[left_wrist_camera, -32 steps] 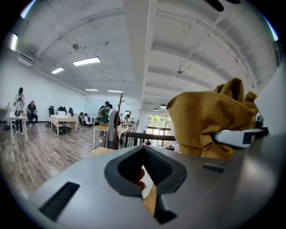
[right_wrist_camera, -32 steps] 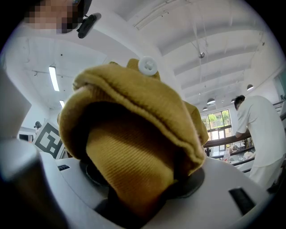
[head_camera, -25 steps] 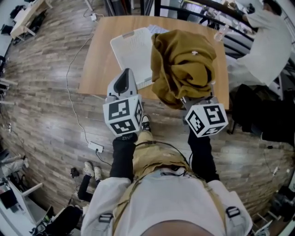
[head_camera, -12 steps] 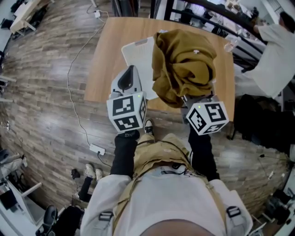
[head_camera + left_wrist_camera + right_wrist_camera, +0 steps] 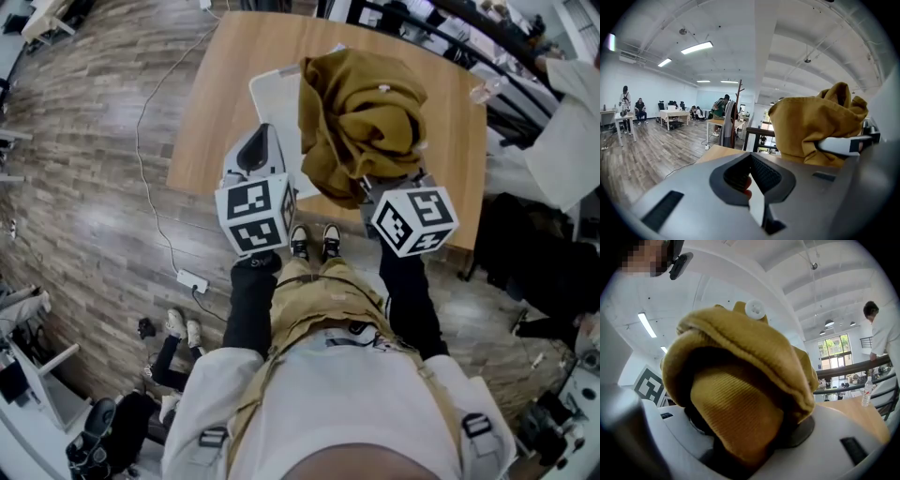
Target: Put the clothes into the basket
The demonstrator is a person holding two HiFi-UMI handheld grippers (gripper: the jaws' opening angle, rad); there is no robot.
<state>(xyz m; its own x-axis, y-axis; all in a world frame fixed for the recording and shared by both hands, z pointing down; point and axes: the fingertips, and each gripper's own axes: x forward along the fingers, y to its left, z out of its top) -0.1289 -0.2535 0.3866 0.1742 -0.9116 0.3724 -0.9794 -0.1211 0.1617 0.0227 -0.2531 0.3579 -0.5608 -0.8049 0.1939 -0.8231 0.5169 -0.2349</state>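
The right gripper (image 5: 382, 190), centre-right in the head view, is clamped on the bunched mustard garment (image 5: 361, 117), which hangs over the table (image 5: 216, 103) and partly over the white basket (image 5: 274, 103) at upper centre. The left gripper (image 5: 255, 155) has its jaws together, empty. Step in hand: transport. Next move likely requires centring the bundle over the basket before release.

no readable text anywhere
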